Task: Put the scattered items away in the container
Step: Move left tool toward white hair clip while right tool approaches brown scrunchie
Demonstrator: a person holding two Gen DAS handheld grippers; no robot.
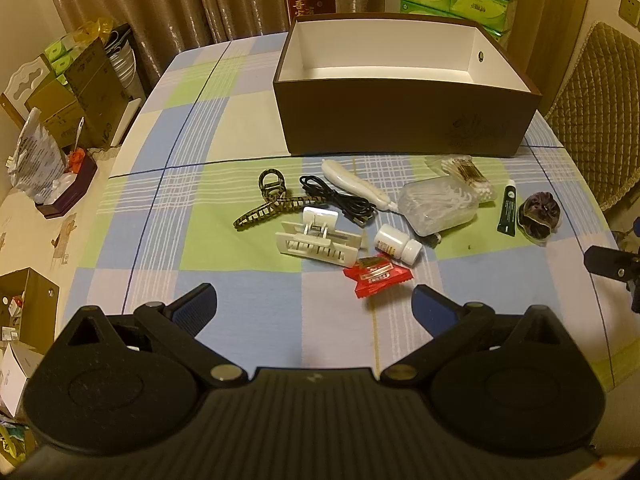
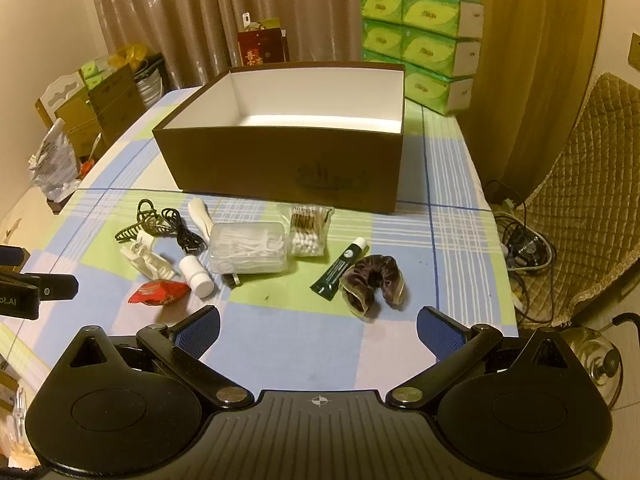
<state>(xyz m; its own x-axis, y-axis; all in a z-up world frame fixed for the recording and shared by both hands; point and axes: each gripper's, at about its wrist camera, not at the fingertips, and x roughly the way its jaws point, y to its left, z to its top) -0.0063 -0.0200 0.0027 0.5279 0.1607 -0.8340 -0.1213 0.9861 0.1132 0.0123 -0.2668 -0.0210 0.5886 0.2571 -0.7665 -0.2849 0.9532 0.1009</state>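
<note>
A brown box (image 1: 400, 120) (image 2: 280, 164) with a white inside stands open at the back of the checked tablecloth. In front of it lie scattered items: a white hair clip (image 1: 316, 242), a patterned claw clip (image 1: 272, 204), a black cable (image 1: 340, 202), a white pill bottle (image 1: 398, 245) (image 2: 196, 274), a red candy packet (image 1: 376, 276) (image 2: 158, 294), a clear floss box (image 2: 248, 246), cotton swabs (image 2: 307, 230), a green tube (image 2: 340, 270) and a dark scrunchie (image 2: 372, 278). My left gripper (image 1: 314, 308) hovers open just short of the candy packet. My right gripper (image 2: 318, 330) hovers open just short of the scrunchie.
Green tissue packs (image 2: 424, 40) are stacked behind the box on the right. A padded chair (image 2: 580, 200) and loose cables (image 2: 528, 248) lie right of the table. Cardboard boxes and bags (image 1: 76, 96) crowd the left side. A red gift bag (image 1: 310, 0) stands behind the box.
</note>
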